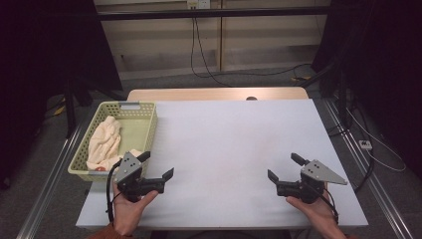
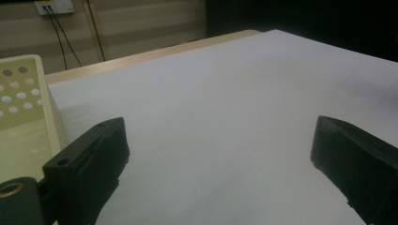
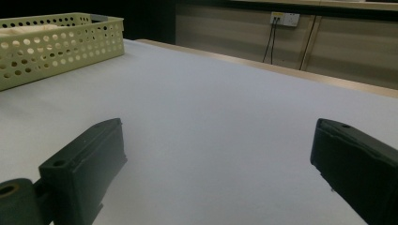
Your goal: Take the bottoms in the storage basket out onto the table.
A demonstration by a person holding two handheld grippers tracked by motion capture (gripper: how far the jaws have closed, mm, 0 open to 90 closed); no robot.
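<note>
High view shows both my claws — left gripper and right gripper — wide open and holding nothing, while the cloth lies in the basket just beside my left, so I judge nothing is started yet.

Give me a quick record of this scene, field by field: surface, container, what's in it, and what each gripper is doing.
surface: white table
container: pale green perforated basket, at the table's left edge
contents: cream cloth, bunched inside the basket
left gripper: jaws open, nothing between them, beside the basket's near corner
right gripper: jaws open, nothing between them, over the table's near right part
contact: neither gripper touches the cloth
</note>
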